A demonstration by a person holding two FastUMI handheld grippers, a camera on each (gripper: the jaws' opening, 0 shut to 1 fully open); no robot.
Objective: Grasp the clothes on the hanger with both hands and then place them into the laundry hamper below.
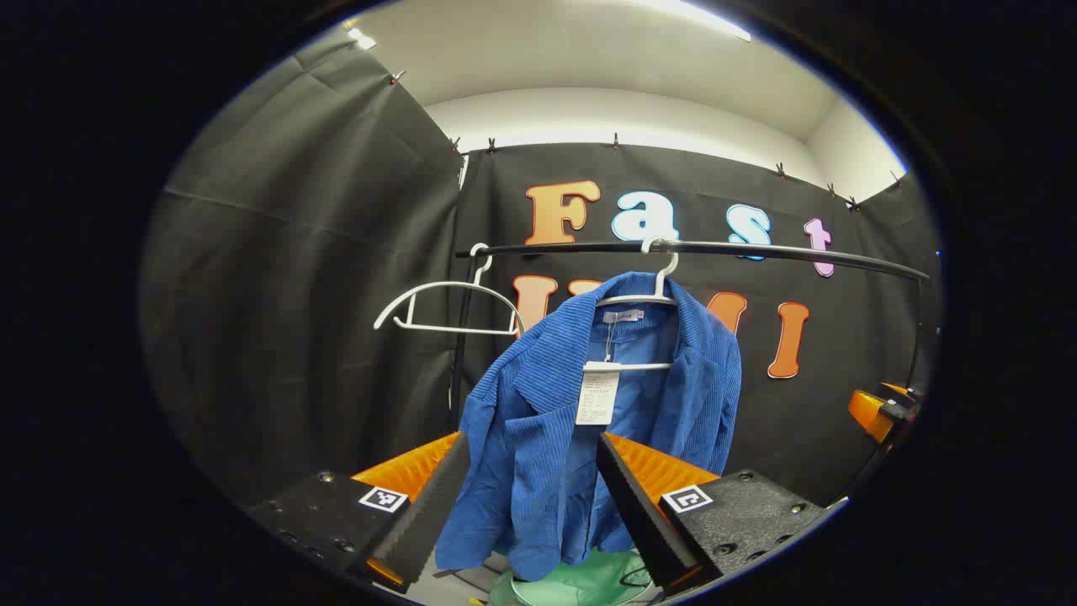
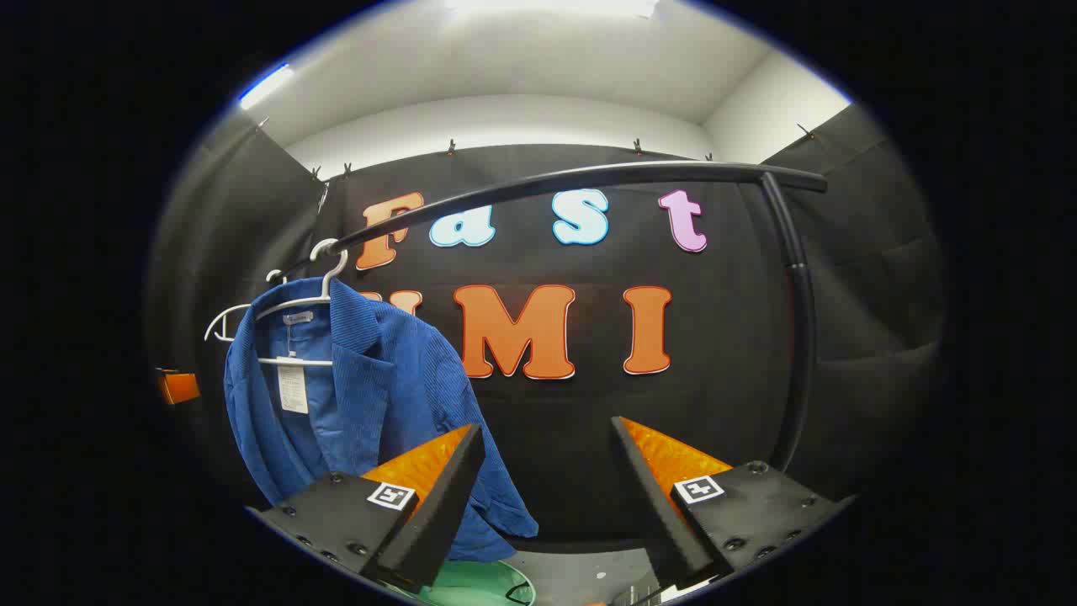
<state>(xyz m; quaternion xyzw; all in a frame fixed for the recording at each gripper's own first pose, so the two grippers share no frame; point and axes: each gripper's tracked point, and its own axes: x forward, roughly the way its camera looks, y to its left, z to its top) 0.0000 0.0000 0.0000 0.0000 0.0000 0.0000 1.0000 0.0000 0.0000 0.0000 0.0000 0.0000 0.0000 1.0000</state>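
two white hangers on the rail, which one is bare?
The bare hanger, toward the rail's left end in the left gripper view. The other hanger carries the blue jacket.

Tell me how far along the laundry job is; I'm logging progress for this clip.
Nothing looks done yet: the blue jacket hangs on its white hanger on the rail. In hand: the left gripper is open, fingers framing the jacket without pressing it; the right gripper is open, off to the jacket's side. Left: grasp it with both, lift it off, drop it into the green hamper below.
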